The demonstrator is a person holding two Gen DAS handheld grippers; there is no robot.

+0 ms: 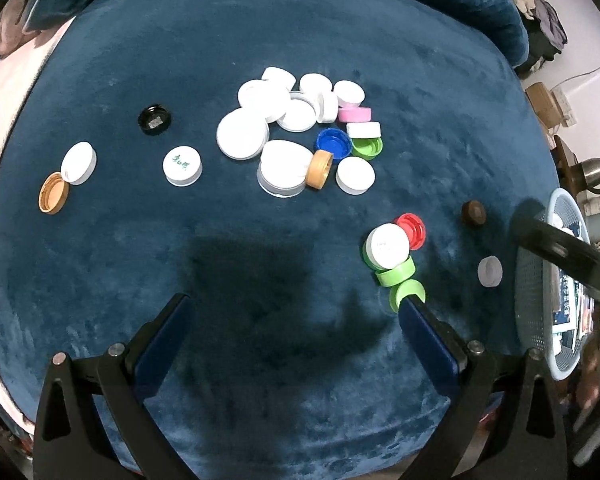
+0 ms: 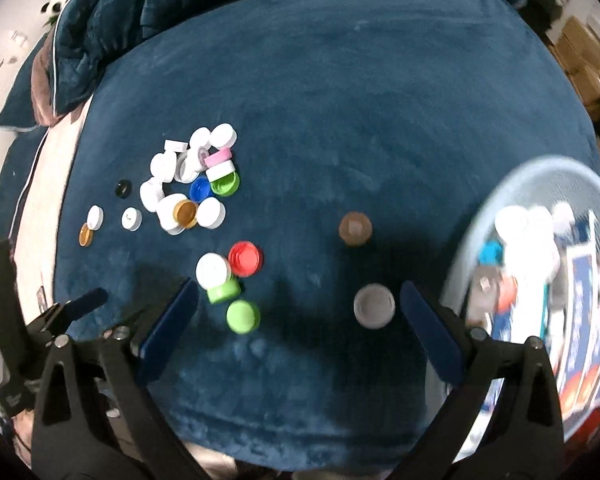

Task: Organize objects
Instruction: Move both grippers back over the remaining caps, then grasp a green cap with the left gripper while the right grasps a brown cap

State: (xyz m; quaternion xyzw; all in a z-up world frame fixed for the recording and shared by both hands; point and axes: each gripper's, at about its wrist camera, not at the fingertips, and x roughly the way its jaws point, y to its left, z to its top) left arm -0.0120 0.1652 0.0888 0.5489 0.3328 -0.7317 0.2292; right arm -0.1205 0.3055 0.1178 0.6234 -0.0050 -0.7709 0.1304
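- I am holding my right gripper (image 2: 298, 306) spread wide over the blue cushion (image 2: 340, 100), nothing between its fingers.
- A grey cap (image 2: 374, 305) is lying just inside my right finger, near the basket (image 2: 540, 176).
- My left gripper (image 1: 296, 316) is gaping too, empty, beside the green caps (image 1: 398, 274).

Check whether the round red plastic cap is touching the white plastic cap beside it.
Touching: in the left wrist view the red plastic cap sits directly against the white plastic cap, no blue fabric showing between them.
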